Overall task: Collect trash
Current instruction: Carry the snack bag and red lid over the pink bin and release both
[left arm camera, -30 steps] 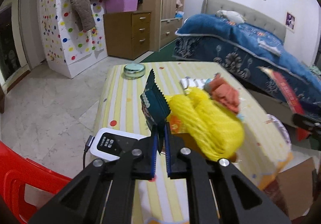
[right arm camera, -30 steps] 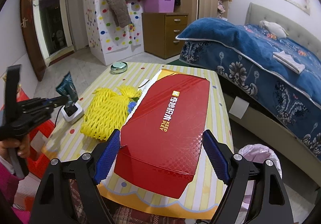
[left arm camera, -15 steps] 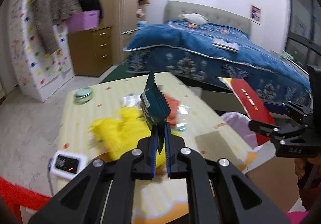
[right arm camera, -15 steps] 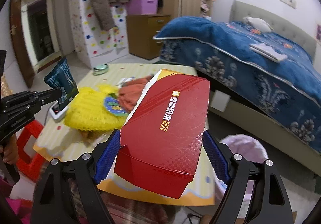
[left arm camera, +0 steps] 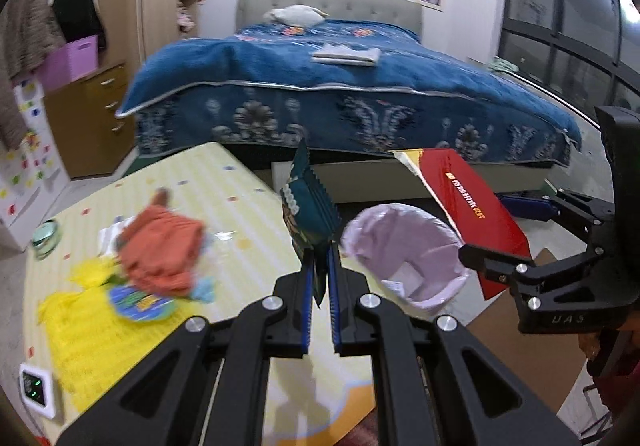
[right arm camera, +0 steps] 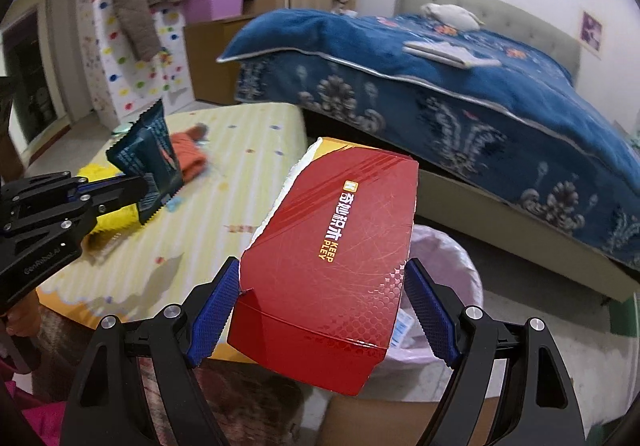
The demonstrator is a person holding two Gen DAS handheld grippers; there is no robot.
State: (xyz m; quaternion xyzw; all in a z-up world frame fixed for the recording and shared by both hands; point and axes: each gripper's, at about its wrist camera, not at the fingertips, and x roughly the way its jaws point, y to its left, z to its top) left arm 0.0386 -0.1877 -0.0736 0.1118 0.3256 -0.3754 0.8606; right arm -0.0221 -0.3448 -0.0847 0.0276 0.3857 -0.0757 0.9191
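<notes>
The red box [right arm camera: 332, 258] hides much of the bin [right arm camera: 452, 258]; table clutter [left arm camera: 160, 246] is blurred.

The red box [right arm camera: 332, 254] reads "KEEP PLEY".

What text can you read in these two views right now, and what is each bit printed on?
"KEEP PLEY", beside larger Chinese characters: red box in the right gripper.
"GenRobot.AI": left gripper body.
"UAS": right gripper's body, left wrist view.
Dark snack wrapper, wall pictures: too blurred to read.

Striped table [left arm camera: 224, 182] with orange cloth [left arm camera: 160, 250]
</notes>
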